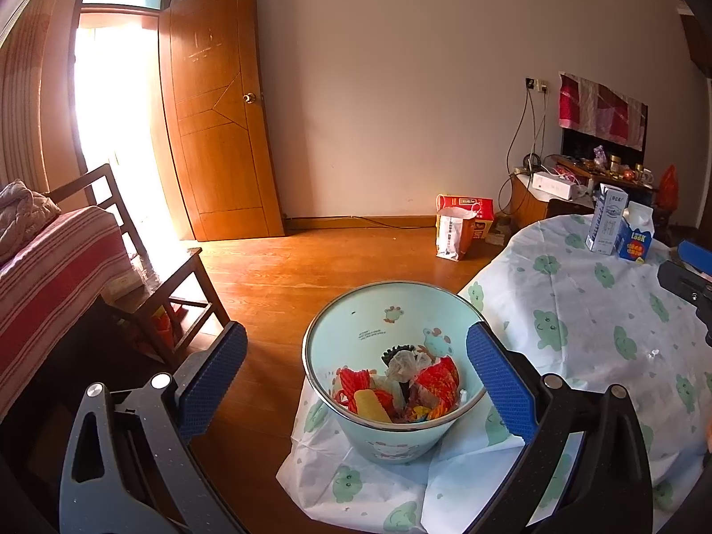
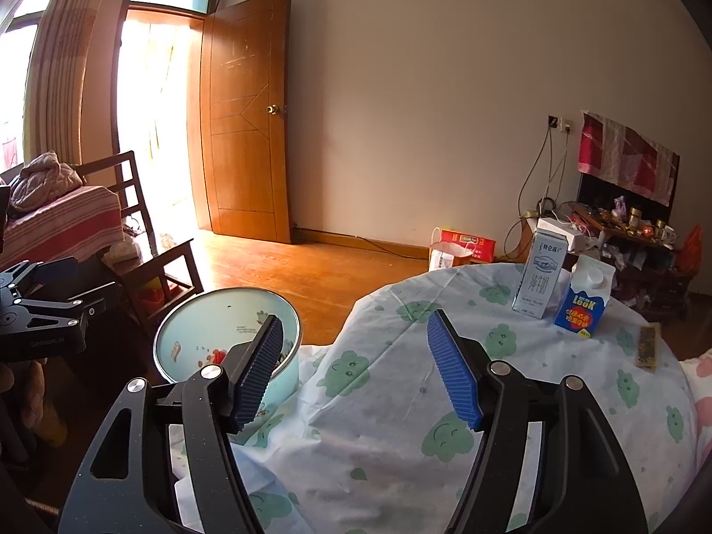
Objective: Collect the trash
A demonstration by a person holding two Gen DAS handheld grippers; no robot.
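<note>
A pale blue trash bin (image 1: 356, 325) with red and yellow wrappers (image 1: 438, 380) inside stands beside the table; it also shows in the right wrist view (image 2: 209, 320). My left gripper (image 1: 356, 374) is open and empty above the bin. My right gripper (image 2: 353, 374) is open and empty over the table's near side. A tall white milk carton (image 2: 538, 278) and a blue carton (image 2: 583, 300) stand upright at the table's far side, also seen in the left wrist view as the white carton (image 1: 607, 218) and the blue carton (image 1: 636, 233). A flat dark wrapper (image 2: 647, 347) lies right of them.
The table wears a white cloth with green prints (image 2: 445, 400). A wooden chair (image 1: 164, 285) and a striped sofa (image 1: 49, 267) stand left. Paper bags (image 1: 458, 227) sit on the floor by the wall. A cluttered cabinet (image 2: 623, 231) is behind the table.
</note>
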